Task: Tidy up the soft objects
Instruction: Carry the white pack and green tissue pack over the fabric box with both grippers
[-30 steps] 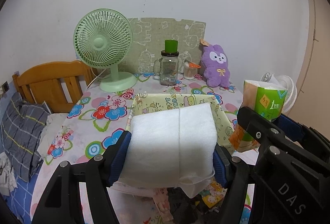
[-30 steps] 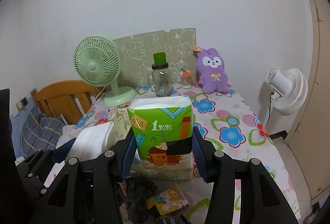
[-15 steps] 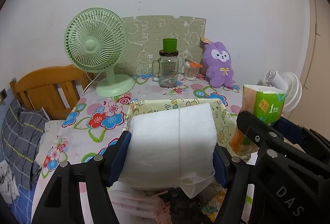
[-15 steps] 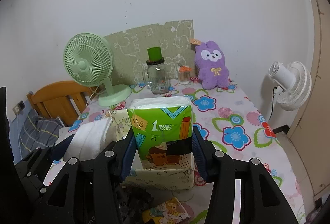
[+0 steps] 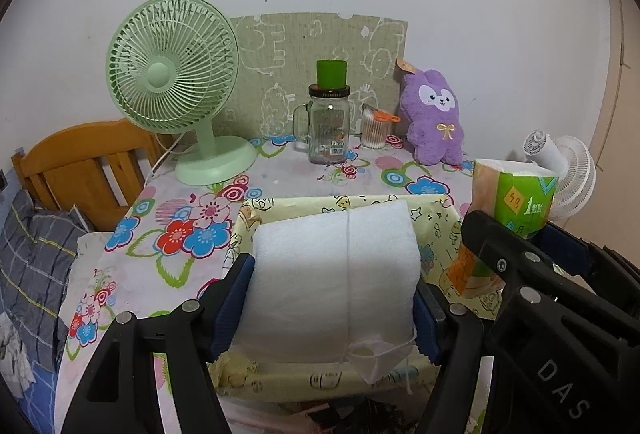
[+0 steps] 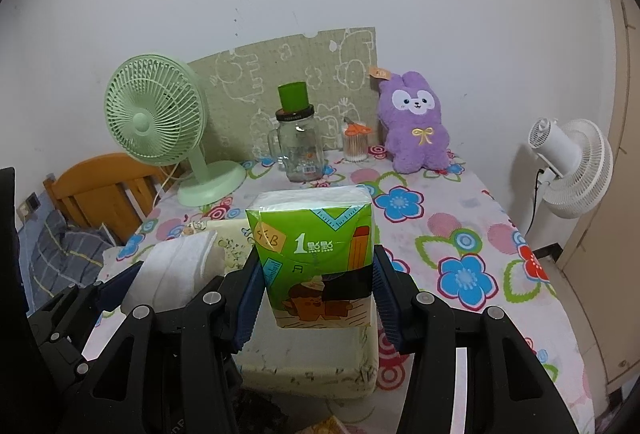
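My left gripper (image 5: 334,298) is shut on a white soft pack (image 5: 332,274) and holds it over the yellow cartoon-print fabric basket (image 5: 440,234). My right gripper (image 6: 316,294) is shut on a green tissue pack (image 6: 316,258) and holds it above the basket's right part (image 6: 312,370). The tissue pack also shows at the right of the left wrist view (image 5: 516,202). The white pack shows at the left of the right wrist view (image 6: 176,270). A purple plush rabbit (image 5: 434,118) sits at the back of the table against the wall.
On the flowered tablecloth (image 5: 280,174) stand a green desk fan (image 5: 176,90), a glass jar with a green cup on top (image 5: 328,122) and a cotton-swab holder (image 5: 376,130). A white fan (image 6: 572,162) stands right of the table. A wooden bed frame (image 5: 84,162) is left.
Both grippers have moved forward toward the back of the table with their packs. The basket now lies under both packs. Both grips are unchanged.
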The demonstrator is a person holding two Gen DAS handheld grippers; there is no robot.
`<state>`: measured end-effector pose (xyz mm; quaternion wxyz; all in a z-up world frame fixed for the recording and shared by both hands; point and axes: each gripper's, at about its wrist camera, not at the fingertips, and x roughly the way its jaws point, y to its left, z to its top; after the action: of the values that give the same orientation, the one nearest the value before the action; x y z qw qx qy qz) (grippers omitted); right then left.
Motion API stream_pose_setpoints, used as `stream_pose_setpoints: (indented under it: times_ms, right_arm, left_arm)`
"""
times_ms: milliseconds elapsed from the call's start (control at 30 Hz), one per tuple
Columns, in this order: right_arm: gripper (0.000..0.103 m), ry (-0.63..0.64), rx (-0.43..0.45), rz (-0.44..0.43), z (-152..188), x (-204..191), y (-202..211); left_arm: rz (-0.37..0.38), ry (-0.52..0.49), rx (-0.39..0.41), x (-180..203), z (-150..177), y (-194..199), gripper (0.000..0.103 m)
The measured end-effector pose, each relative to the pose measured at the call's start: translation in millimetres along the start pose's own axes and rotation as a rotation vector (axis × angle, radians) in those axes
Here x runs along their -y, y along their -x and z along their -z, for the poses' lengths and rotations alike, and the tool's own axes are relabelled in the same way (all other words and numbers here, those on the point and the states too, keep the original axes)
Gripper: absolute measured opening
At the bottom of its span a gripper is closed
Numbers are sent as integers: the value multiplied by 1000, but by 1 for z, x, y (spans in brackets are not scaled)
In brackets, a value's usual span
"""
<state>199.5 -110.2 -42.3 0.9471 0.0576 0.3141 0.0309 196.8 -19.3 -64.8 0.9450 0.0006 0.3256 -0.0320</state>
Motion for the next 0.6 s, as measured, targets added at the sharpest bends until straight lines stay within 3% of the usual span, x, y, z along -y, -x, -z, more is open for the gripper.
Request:
stream_pose_setpoints:
  times_ms: [333, 600]
  right_arm:
    - [54, -1, -19, -14, -7, 0, -29]
    - [54, -1, -52, -33, -7, -1, -49]
  left_arm:
    - [11, 12, -19, -5, -8, -24, 74]
    - [26, 7, -65, -7, -9, -45, 87]
